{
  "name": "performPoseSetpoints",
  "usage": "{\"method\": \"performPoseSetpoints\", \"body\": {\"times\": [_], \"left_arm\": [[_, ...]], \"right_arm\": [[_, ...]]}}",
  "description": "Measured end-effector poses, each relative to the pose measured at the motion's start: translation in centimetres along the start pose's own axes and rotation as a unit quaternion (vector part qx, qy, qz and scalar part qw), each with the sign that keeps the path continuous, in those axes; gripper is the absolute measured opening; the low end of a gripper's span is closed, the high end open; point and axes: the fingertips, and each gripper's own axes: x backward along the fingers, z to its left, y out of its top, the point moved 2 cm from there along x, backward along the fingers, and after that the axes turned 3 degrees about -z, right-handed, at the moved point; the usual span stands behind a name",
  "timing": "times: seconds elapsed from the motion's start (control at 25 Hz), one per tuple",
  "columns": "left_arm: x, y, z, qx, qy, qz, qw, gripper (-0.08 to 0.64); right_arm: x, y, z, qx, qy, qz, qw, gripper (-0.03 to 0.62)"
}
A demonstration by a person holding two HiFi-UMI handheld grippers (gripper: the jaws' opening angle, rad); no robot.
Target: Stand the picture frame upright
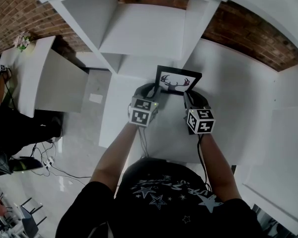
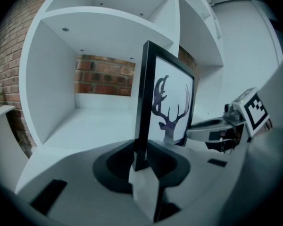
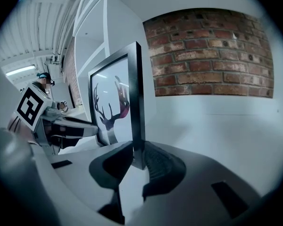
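Item: picture frame (image 1: 178,81), black rim, antlered deer print facing the person.
Location: straight ahead of both tools, bridging the gap between them, above the white surface (image 1: 238,93) and just short of the shelf unit (image 1: 144,31) beyond the tool tips.
Left tool (image 2: 142,160): jaws about half closed, pinched on the frame's left side rail, low down.
Right tool (image 3: 137,160): jaws about half closed, pinched on the right side rail near its lower corner.
Axis: each gripped rail rises straight up out of its tool's jaws, and the print lies square across the line the tools point along.
Attitude: upright, or very near it.
Bottom edge: contact with the surface cannot be made out.
Nearer hand: neither, since both grip at matching height.
Step, as judged: seating the frame, which depends on bringing the lower edge down level under both tools.
Risk, as judged: no rear prop is visible, so the frame may tip once released.
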Motion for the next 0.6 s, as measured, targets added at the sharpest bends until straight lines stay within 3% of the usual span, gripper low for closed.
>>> {"method": "performPoseSetpoints", "body": {"times": [0.32, 0.6], "left_arm": [[-0.36, 0.0, 0.14, -0.013, 0.008, 0.003, 0.9999, 0.091], [-0.01, 0.48, 0.35, -0.016, 0.007, -0.013, 0.9998, 0.091]], "right_arm": [[-0.14, 0.03, -0.05, -0.006, -0.008, -0.003, 1.0, 0.086], [-0.15, -0.11, 0.4, 0.02, -0.015, 0.016, 1.0, 0.086]]}}
